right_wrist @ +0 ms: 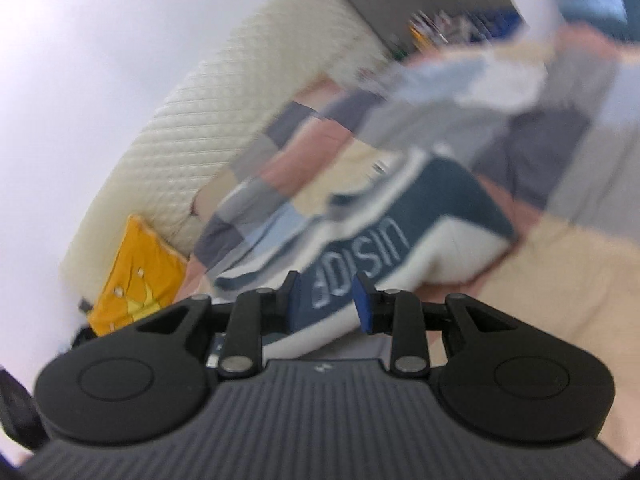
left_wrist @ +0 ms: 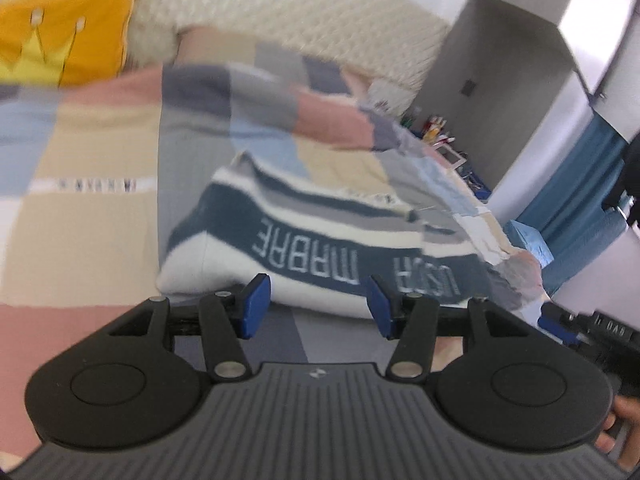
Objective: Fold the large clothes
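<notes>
A folded sweater (left_wrist: 320, 232), striped in teal, white and grey with white lettering, lies on a patchwork bedspread (left_wrist: 80, 220). My left gripper (left_wrist: 318, 300) hovers above the sweater's near edge, open, with nothing between its blue pads. In the right wrist view the same sweater (right_wrist: 420, 208) lies ahead and below. My right gripper (right_wrist: 328, 296) is open by a narrower gap and holds nothing. Both views are blurred by motion.
A yellow pillow (left_wrist: 68, 28) leans on the cream quilted headboard (left_wrist: 300, 12) at the bed's head. Beyond the bed's far side are a cluttered shelf (left_wrist: 436, 128) and a blue curtain (left_wrist: 580, 184). A person's fingers (left_wrist: 624, 420) show at the lower right.
</notes>
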Motion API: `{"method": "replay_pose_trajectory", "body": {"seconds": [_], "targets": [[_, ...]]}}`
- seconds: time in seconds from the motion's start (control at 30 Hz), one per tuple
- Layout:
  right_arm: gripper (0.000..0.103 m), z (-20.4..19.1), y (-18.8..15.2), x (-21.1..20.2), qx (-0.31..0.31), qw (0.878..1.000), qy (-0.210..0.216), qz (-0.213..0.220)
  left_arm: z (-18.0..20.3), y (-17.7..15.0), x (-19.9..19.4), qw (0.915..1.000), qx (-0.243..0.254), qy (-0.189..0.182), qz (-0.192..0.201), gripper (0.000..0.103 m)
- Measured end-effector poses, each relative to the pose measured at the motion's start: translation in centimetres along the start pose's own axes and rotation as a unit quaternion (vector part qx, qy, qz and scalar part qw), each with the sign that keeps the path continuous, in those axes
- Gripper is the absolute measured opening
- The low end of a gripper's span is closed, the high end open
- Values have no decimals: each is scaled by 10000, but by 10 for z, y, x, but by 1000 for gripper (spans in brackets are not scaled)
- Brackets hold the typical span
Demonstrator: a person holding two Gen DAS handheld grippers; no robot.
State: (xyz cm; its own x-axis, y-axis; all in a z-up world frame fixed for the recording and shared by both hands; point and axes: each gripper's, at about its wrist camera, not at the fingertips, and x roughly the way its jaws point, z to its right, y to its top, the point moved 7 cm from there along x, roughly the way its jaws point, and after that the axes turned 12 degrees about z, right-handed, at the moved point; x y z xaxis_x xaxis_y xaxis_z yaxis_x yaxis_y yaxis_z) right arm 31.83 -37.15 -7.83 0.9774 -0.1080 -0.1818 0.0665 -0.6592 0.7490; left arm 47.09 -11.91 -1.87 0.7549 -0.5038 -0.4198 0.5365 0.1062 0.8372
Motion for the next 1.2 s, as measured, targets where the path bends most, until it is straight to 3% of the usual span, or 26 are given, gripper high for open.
{"method": "replay_pose_trajectory", "body": {"seconds": [0.13, 0.5, 0.87, 1.2], "targets": [[33, -41, 14, -51, -802, 9962, 180, 300, 35, 5, -60, 9986, 448, -27, 287, 59], [33, -98, 5, -163, -1822, 9790, 566, 720, 90, -24, -188, 9901, 1101, -7, 870, 59], [33, -113, -29, -214, -2332, 9672, 575, 824, 107, -73, -245, 9864, 1327, -103, 961, 59], [33, -108, -59, -228, -2471, 9654, 447, 701, 106, -99, -264, 9849, 1384, -18, 1044, 59]]}}
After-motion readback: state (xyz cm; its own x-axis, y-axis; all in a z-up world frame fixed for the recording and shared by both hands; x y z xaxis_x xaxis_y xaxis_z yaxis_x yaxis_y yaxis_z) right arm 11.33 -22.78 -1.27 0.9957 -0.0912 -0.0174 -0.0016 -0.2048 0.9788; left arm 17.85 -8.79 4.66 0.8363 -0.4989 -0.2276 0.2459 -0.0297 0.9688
